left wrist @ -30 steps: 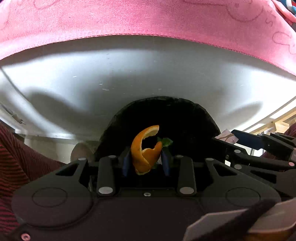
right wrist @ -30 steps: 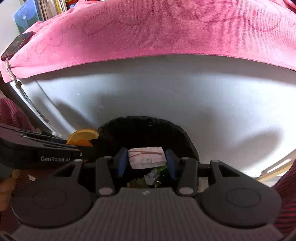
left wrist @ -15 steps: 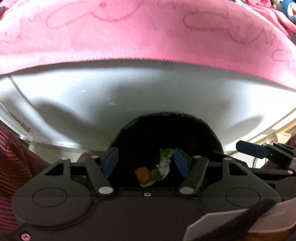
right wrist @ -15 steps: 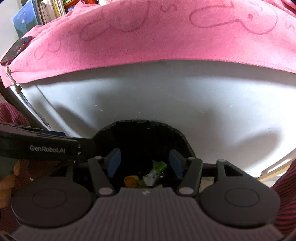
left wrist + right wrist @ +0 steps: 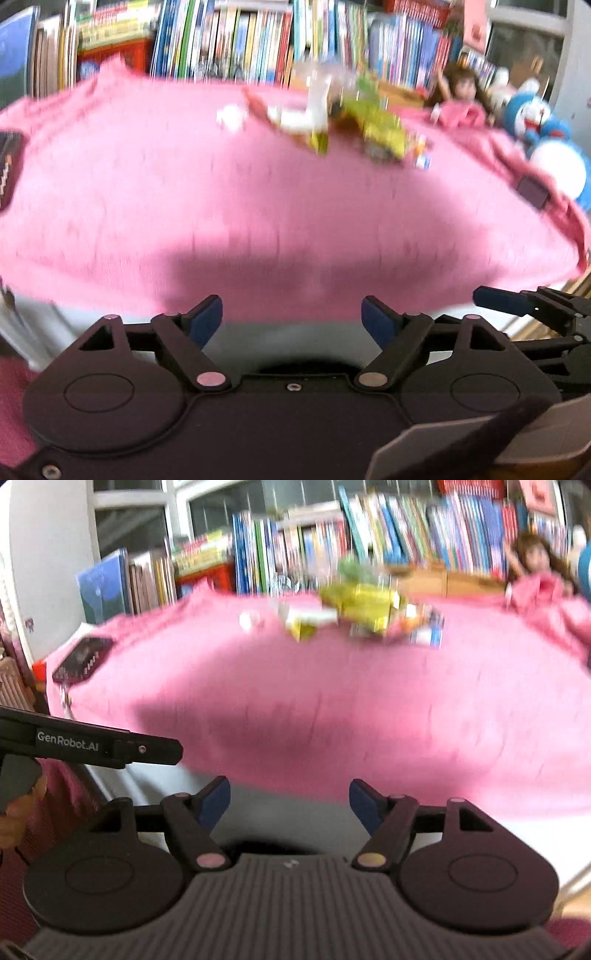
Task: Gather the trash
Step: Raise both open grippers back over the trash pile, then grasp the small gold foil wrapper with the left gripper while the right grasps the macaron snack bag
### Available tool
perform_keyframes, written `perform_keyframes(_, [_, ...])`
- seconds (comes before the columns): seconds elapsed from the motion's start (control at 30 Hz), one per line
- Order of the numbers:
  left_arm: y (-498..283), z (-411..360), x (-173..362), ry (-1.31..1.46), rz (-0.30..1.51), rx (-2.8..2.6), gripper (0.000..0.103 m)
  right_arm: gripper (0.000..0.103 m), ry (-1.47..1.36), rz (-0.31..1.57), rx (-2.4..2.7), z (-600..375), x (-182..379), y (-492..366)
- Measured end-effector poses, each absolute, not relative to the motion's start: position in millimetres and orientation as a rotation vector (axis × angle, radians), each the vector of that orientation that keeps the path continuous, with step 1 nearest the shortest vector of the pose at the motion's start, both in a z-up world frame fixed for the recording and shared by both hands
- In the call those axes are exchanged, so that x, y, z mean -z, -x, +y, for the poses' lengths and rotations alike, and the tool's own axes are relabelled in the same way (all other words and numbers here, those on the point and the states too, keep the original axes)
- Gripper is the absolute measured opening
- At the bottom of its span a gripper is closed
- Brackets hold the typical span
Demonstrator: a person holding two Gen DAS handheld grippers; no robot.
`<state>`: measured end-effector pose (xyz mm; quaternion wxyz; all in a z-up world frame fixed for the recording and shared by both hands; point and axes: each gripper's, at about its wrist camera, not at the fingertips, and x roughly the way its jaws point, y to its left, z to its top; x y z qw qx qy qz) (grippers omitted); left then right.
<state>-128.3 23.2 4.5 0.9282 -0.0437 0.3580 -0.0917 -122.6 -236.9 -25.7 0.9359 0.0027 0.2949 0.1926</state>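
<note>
Opening both jaws, nothing between them, I face the trash pile on the pink-covered counter. Next comes reaching across for another piece.

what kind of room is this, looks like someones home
Most likely a home room, perhaps a child's room or study: a packed bookshelf runs behind a table under a pink cloth, with a doll and blue plush toy at its edge.

trash pile blurred, bin mostly hidden
</note>
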Motion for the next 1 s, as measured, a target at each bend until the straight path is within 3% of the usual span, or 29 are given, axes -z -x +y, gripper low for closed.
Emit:
perform_keyframes(0.43, [45, 18, -36, 0.134, 0.566, 0.103, 0.084, 0.090, 0.079, 0.435, -0.234, -256, -5, 47])
perform_keyframes(0.73, [-29, -13, -16, 0.182, 0.621, 0.118, 0.081, 0.090, 0.252, 0.471, -0.133, -259, 9, -30])
perform_keyframes(1.0, [-82, -43, 4, 0.177, 0.659, 0.080, 0.075, 0.100, 0.328, 0.518, -0.244, -250, 17, -80])
